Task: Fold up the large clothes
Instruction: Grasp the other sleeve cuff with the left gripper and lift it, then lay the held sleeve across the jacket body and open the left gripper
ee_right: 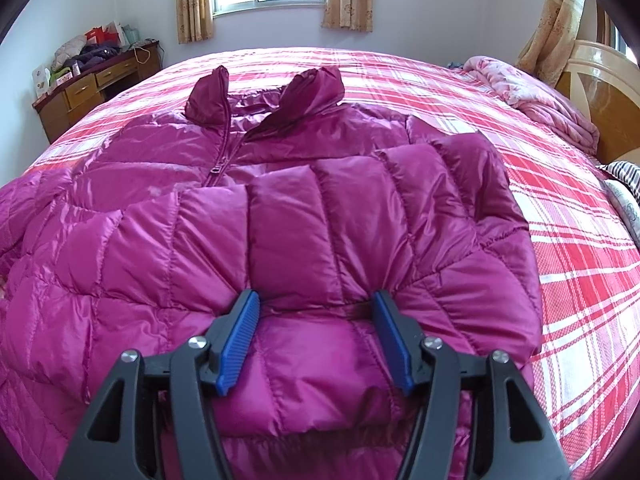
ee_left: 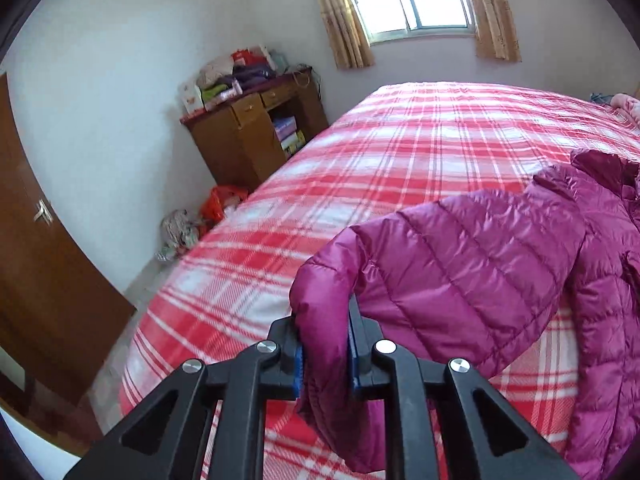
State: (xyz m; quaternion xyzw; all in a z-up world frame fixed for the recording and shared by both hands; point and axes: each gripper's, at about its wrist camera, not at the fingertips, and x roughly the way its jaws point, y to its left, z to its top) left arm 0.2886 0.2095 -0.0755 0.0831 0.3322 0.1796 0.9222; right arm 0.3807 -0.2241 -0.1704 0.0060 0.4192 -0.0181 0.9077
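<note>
**Mia:** On the bed (ee_right: 580, 208) with the red checks lies the big purple puffy jacket (ee_right: 224, 208), spread out flat, collar up by the window end. See it?

**Ben:** Yes. What has the left tool (ee_left: 326, 354) got?

**Mia:** It is pinched almost shut on the cuff of the sleeve (ee_left: 460, 256). The blue pads squeeze the puffy cloth from both sides, and the sleeve hangs up off the bed from the tool.

**Ben:** And the right tool (ee_right: 314, 338)?

**Mia:** Its jaws stand about half open, one on each side of a fat fold at the jacket's bottom edge. I can't tell if they really grip it or just rest there.

**Ben:** So which step is this?

**Mia:** I think it's the sleeve fold. The other sleeve looks like it's already laid across the front.

**Ben:** What comes next?

**Mia:** I'd guess the left tool should carry the cuff over the chest and lay it down flat. The cloth is slippery and puffy, so it needs a tight pinch and a slow move, or it may slide out or spring back.
</note>
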